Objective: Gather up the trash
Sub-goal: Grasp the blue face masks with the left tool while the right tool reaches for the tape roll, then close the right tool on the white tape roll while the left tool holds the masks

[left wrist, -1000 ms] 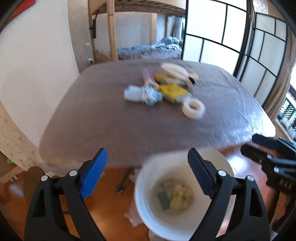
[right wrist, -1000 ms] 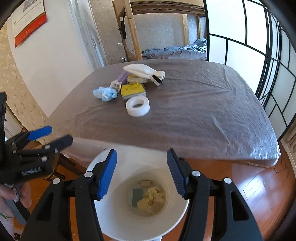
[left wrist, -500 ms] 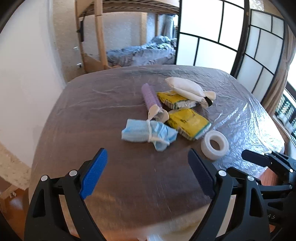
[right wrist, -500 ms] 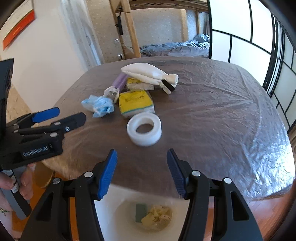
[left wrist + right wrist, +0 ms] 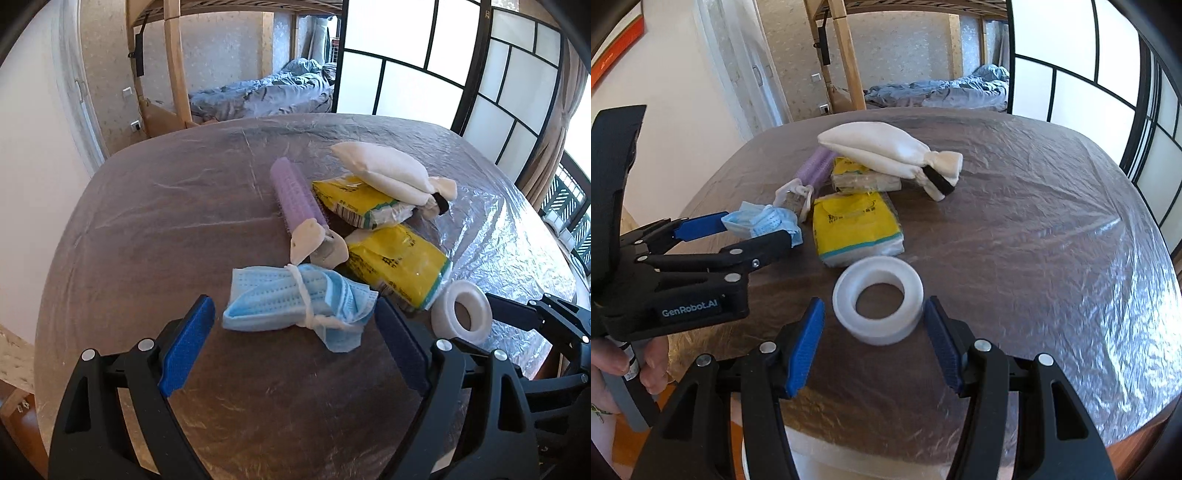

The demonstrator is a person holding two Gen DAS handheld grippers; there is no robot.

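Both grippers have advanced over the table since a second ago, leaving the white bin behind. The left gripper, jaws wide, now brackets the blue face mask; the right gripper, equally wide, flanks the white tape roll.

A brown table carries a clear, wrinkled plastic cover. Behind its far edge stands a wooden bunk bed with crumpled blue bedding. At the right side stand sliding screens with black frames.
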